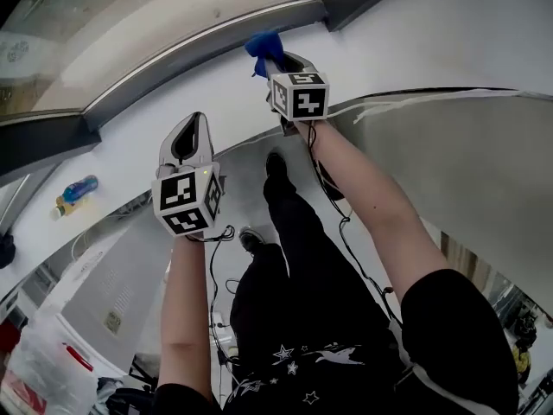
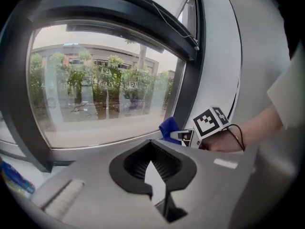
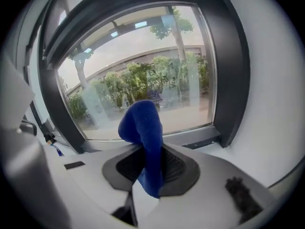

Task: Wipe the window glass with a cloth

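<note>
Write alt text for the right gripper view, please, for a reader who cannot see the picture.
The right gripper has its tongs shut on a blue cloth, which stands up in front of the window glass. Beyond the glass, inside a dark frame, there are green trees and a long building.

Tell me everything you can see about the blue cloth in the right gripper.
The blue cloth looks like soft, fuzzy fabric, deep blue, bunched into a fold. The right gripper has its jaws shut on it; a short end sticks out behind them, and the rest rises ahead and curls over at the top. It is held up before the window glass; whether it touches the pane cannot be told.
</note>
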The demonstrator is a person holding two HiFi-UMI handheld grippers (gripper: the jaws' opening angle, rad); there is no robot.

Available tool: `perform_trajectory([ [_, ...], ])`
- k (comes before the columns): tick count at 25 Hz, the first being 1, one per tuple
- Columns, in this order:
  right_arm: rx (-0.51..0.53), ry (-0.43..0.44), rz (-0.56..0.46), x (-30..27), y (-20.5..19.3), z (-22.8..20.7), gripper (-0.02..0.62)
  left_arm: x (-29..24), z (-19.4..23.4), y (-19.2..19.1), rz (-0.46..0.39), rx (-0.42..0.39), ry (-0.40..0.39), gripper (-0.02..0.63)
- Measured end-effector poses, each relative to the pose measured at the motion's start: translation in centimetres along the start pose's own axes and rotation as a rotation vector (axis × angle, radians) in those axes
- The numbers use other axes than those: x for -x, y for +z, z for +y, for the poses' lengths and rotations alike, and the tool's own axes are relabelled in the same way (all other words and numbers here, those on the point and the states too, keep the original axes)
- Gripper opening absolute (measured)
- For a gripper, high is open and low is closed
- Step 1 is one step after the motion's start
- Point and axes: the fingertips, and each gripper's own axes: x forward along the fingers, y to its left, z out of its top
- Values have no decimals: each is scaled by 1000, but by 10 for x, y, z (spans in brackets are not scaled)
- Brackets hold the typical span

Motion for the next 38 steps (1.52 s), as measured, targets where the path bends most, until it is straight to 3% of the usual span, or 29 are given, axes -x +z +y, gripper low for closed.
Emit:
perform_trajectory([
  [5, -53, 57, -33, 46, -6, 77, 81, 88, 26, -16, -46, 44, 77, 6],
  [10, -156, 29, -60, 120, -29, 123, 81, 177, 15, -33, -71, 18, 52, 6],
  [14, -182, 4, -93, 178, -33, 148, 81, 241, 7, -32, -130, 16, 48, 6],
  [18, -151, 14, -128, 230, -22, 174, 81, 297, 0, -29, -179, -4, 44, 6],
  [24, -25, 124, -95, 291, -13, 216, 81, 351, -10, -25, -191, 27, 80, 6],
  [31, -10, 226, -88, 330, -11, 229, 81, 393, -16, -6, -250, 87, 193, 6],
  [38, -24, 325, -93, 392, -11, 203, 81, 405, -86, -6, -278, 97, 244, 6],
])
